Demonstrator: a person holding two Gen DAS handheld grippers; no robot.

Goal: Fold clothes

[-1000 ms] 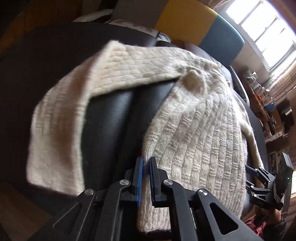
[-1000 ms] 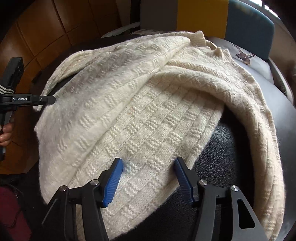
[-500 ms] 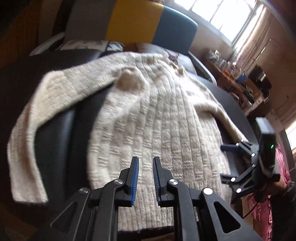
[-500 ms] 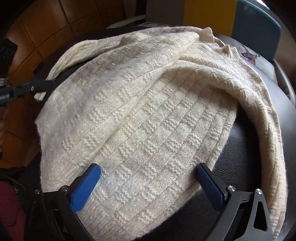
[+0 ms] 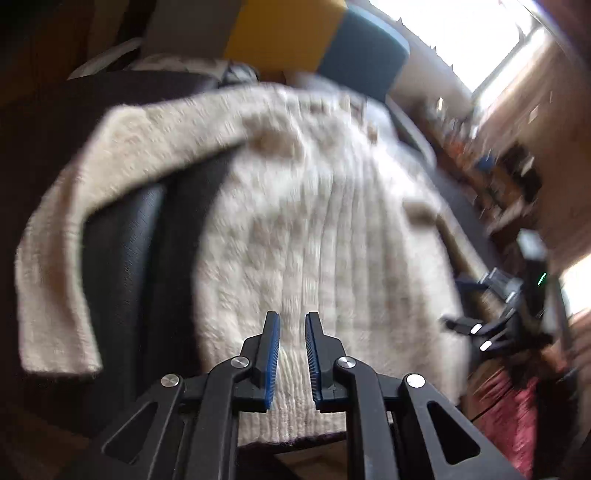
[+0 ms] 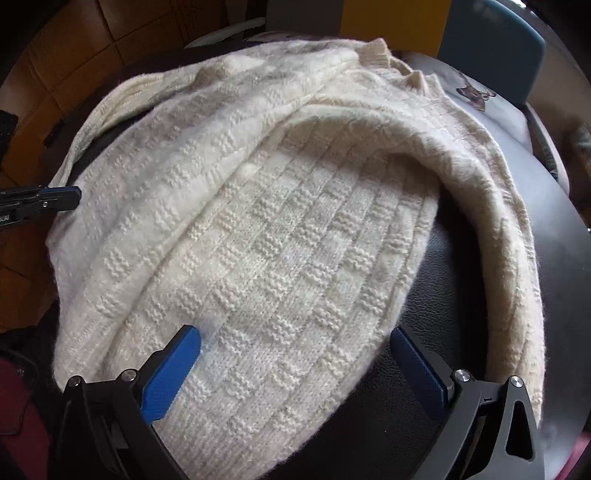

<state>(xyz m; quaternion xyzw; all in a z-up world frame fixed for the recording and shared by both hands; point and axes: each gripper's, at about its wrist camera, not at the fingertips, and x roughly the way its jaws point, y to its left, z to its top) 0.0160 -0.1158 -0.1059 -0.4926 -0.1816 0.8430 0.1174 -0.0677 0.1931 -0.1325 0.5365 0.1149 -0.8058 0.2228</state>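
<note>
A cream knitted sweater (image 5: 314,221) lies spread over a black leather seat (image 5: 122,240), one sleeve (image 5: 48,258) curving down its left side. My left gripper (image 5: 291,321) hovers at the bottom hem, narrowly open, with the ribbed edge showing in the gap. This view is motion-blurred. In the right wrist view the sweater (image 6: 277,229) fills the frame, and its other sleeve (image 6: 509,206) arcs along the right. My right gripper (image 6: 295,339) is wide open over the body's lower right part, holding nothing. Each gripper appears in the other's view: the left gripper (image 6: 55,197), the right gripper (image 5: 456,304).
Yellow (image 5: 280,33) and blue (image 5: 365,55) cushions stand behind the seat, beside a white pillow with a deer print (image 6: 476,92). A person's red clothing (image 5: 509,406) shows at the lower right. Bare black leather (image 6: 443,295) lies between body and sleeve. Cluttered shelves and windows sit far right.
My left gripper went from shut at the hem's left corner to narrowly open and shifted right along the hem. My right gripper's fingers spread much wider over the sweater.
</note>
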